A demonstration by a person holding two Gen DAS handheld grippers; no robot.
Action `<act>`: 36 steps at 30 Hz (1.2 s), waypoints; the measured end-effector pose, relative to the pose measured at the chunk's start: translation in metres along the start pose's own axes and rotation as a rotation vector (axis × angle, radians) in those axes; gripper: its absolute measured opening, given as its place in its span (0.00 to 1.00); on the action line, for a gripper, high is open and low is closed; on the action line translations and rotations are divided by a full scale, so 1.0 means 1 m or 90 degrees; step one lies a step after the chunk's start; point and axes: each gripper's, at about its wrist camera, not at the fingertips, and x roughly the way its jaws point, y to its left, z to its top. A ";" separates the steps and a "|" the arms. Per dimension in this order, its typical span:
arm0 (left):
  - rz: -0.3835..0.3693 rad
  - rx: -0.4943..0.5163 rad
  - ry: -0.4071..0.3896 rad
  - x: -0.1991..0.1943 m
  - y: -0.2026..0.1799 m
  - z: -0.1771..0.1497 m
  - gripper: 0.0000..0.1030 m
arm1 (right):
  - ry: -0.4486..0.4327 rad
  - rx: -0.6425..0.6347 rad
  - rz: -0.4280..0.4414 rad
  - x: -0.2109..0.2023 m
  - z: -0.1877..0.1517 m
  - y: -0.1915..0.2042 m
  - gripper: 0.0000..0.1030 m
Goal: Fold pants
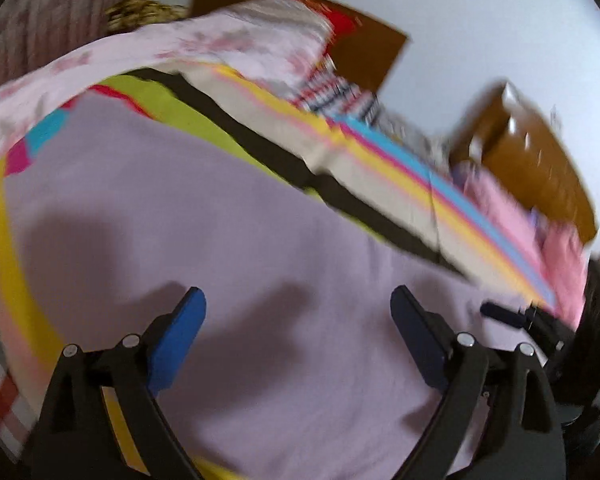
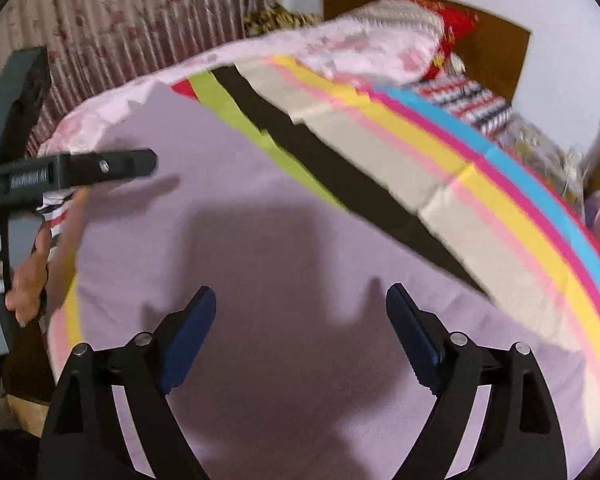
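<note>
The pants (image 1: 228, 240) are a wide spread of lilac cloth lying flat on a bed sheet with bright stripes (image 1: 404, 168). My left gripper (image 1: 298, 296) hovers over the lilac cloth, open, with nothing between its blue pads. Over the same cloth (image 2: 228, 184) my right gripper (image 2: 300, 294) also stands open and empty. Its view shows one black finger (image 2: 112, 168) of the left gripper at the cloth's left edge, with the person's hand (image 2: 28, 280) below it. Both views are blurred.
A pink floral quilt (image 2: 364, 48) is bunched along the far side of the bed, before a brown headboard (image 2: 496, 40). A striped pillow (image 2: 472, 104) lies at the right. A wooden cabinet (image 1: 540, 160) stands beyond the bed. A floral curtain (image 2: 132, 12) hangs at the left.
</note>
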 end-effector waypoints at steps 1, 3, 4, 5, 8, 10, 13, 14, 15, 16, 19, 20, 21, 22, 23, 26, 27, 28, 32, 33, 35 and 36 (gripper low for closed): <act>0.027 0.010 0.020 0.010 -0.003 -0.002 0.91 | 0.010 0.006 0.004 0.007 -0.004 -0.001 0.83; 0.056 0.015 0.031 0.022 -0.002 -0.009 0.91 | -0.008 0.024 0.021 0.010 -0.009 -0.007 0.85; 0.057 0.018 0.026 0.021 -0.001 -0.011 0.91 | -0.005 0.023 0.024 0.010 -0.009 -0.008 0.85; 0.058 0.014 0.027 0.019 0.001 -0.010 0.91 | -0.003 0.024 0.025 0.010 -0.007 -0.008 0.85; 0.097 -0.045 0.016 0.000 0.012 -0.008 0.91 | -0.015 0.044 0.022 -0.004 -0.005 -0.004 0.85; 0.090 -0.059 -0.019 -0.028 0.015 -0.007 0.91 | -0.048 0.038 0.016 -0.026 -0.004 0.007 0.85; 0.044 -0.030 -0.050 -0.054 -0.010 -0.019 0.95 | -0.096 0.046 -0.016 -0.061 -0.017 0.008 0.85; 0.023 -0.009 -0.045 -0.056 -0.022 -0.025 0.95 | -0.101 0.056 -0.028 -0.071 -0.023 0.004 0.85; 0.004 0.021 -0.035 -0.055 -0.038 -0.033 0.96 | -0.099 0.072 -0.048 -0.080 -0.033 -0.003 0.85; -0.006 0.045 -0.030 -0.056 -0.048 -0.041 0.96 | -0.093 0.083 -0.067 -0.086 -0.042 -0.010 0.85; -0.030 0.136 -0.008 -0.049 -0.090 -0.075 0.96 | -0.081 0.118 -0.142 -0.109 -0.075 -0.042 0.85; -0.040 0.164 0.006 -0.046 -0.104 -0.088 0.96 | -0.078 0.133 -0.157 -0.116 -0.085 -0.053 0.85; -0.047 0.178 0.015 -0.043 -0.112 -0.096 0.96 | -0.075 0.160 -0.181 -0.126 -0.101 -0.071 0.85; -0.051 0.194 0.021 -0.041 -0.119 -0.104 0.96 | -0.071 0.181 -0.197 -0.134 -0.114 -0.084 0.85; -0.048 0.203 0.022 -0.040 -0.123 -0.111 0.96 | -0.067 0.200 -0.211 -0.142 -0.127 -0.095 0.85; -0.003 0.233 0.039 -0.026 -0.126 -0.122 0.96 | -0.012 0.259 -0.245 -0.157 -0.178 -0.140 0.85; 0.004 0.250 0.031 -0.027 -0.130 -0.125 0.98 | 0.017 0.276 -0.244 -0.155 -0.190 -0.149 0.85; 0.027 0.275 0.037 -0.025 -0.134 -0.129 0.98 | 0.058 0.299 -0.252 -0.152 -0.206 -0.161 0.85; 0.006 0.245 0.038 -0.043 -0.146 -0.120 0.97 | -0.024 0.362 -0.224 -0.203 -0.240 -0.166 0.87; -0.025 0.250 0.030 -0.050 -0.158 -0.114 0.98 | -0.048 0.364 -0.227 -0.214 -0.243 -0.163 0.87; -0.058 0.287 0.012 -0.057 -0.191 -0.104 0.98 | -0.097 0.370 -0.204 -0.233 -0.250 -0.151 0.87; -0.083 0.318 0.011 -0.058 -0.217 -0.100 0.98 | -0.103 0.367 -0.193 -0.235 -0.251 -0.147 0.87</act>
